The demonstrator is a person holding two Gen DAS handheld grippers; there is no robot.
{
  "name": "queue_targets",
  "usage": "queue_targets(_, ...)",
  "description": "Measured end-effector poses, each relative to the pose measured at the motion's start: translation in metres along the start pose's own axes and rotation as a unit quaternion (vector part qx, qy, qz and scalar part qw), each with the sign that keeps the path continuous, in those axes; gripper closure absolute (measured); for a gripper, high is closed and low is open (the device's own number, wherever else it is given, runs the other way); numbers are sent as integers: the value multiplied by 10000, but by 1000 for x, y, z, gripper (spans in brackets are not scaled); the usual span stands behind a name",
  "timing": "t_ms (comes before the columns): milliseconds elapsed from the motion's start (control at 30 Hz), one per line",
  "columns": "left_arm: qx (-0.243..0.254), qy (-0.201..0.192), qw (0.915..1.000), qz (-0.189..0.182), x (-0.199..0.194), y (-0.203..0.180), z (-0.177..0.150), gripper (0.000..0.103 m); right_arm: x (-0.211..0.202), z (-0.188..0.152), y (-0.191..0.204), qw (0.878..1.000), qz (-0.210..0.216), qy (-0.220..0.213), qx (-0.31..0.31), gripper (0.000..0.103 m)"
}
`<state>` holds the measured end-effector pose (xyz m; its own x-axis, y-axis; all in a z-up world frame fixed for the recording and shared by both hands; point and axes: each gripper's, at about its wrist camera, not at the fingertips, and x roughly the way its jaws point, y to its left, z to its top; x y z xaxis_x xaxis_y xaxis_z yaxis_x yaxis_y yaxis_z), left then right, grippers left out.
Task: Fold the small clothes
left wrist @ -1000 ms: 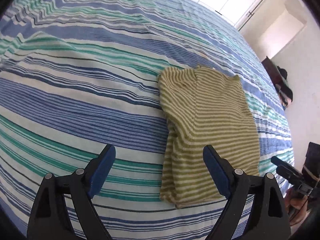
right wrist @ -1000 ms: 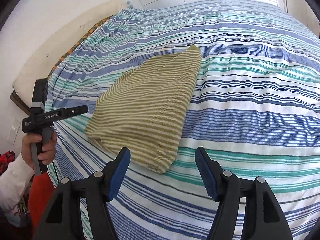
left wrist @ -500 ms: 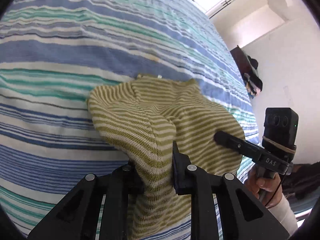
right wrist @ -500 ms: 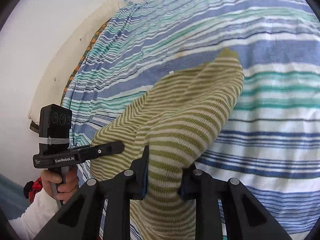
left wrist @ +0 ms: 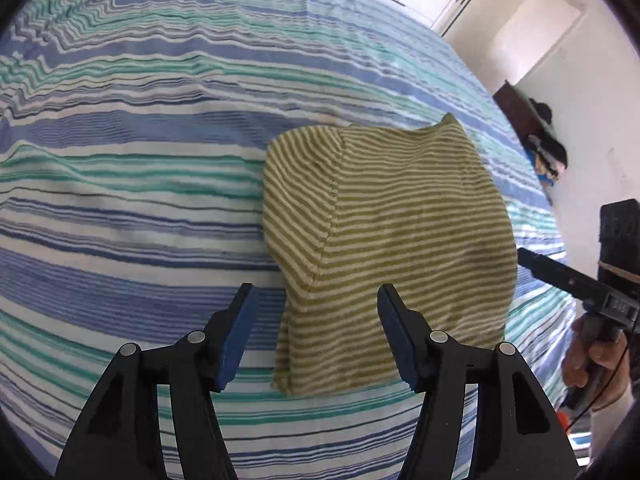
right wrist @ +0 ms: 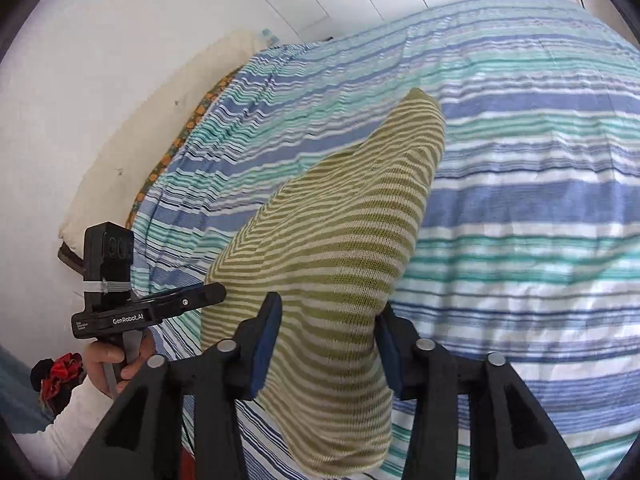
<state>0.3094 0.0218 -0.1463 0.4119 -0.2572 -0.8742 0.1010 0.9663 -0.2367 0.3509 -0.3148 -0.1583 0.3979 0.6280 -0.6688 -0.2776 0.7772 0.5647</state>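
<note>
Left wrist view: the left tool (left wrist: 316,336) stands wide, having just opened, with nothing gripped; the folded striped garment (left wrist: 396,236) lies centre-right on the bed (left wrist: 120,208), so this fold looks finished.

Right wrist view: the right tool (right wrist: 326,344) has just opened and straddles the garment's near corner (right wrist: 332,280) loosely. Next it should lift clear; open bedspread lies to the right of the frame.

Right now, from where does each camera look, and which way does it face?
Left wrist: sits on the left hand-held gripper, looks down at the striped garment on the bed; the right hand shows.
Right wrist: sits on the right hand-held gripper, looks across the garment toward the wall; the left hand shows.
Both share garment and bed.
</note>
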Motion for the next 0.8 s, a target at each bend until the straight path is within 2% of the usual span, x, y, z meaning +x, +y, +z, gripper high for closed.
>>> queue_targets(33,165,10,9989,450,1,-2,-26,40,2,-22,-9,9996,-257,104,80,25)
queue_targets(67,315,-15,9963,800,-3,-5,-51,39,2,-46,-16,9985,-507,179,101,25)
queue_targets(133,639,-257,9890,1309,-18,-15,-96,29,-6,-89,-19,9956,-885,283,92,22)
queue_targets(200,896,-685,9754,1894,-40,-30,-136,2,-20,-126,-12,9921,-1224,260,40,13)
queue_targets(267,1039,-1112,9608,2319,-63,-48,-169,1,-36,-154,7,9875,-1559,143,-183,9)
queue_targets(300,1024,-1205,9565,2451,-71,-54,-182,1,-44,-168,16,9846,-1720,85,-312,6)
queue_targets(333,981,-1197,9575,2433,-78,-59,-190,1,-51,-179,29,9822,-1835,57,-410,2)
queue_targets(400,955,-781,9686,2160,-87,-65,-202,1,-63,-197,49,9793,-1957,20,-518,1)
queue_targets(467,966,-405,9724,2084,-91,-71,-202,1,-76,-213,67,9748,-2150,-43,-597,1)
queue_targets(600,917,-613,9710,2122,-117,-77,-212,2,-95,-229,93,9655,-2520,-113,-643,1)
queue_targets(800,787,-859,9767,1800,-146,-81,-219,2,-110,-241,126,9528,-2859,-192,-1001,1)
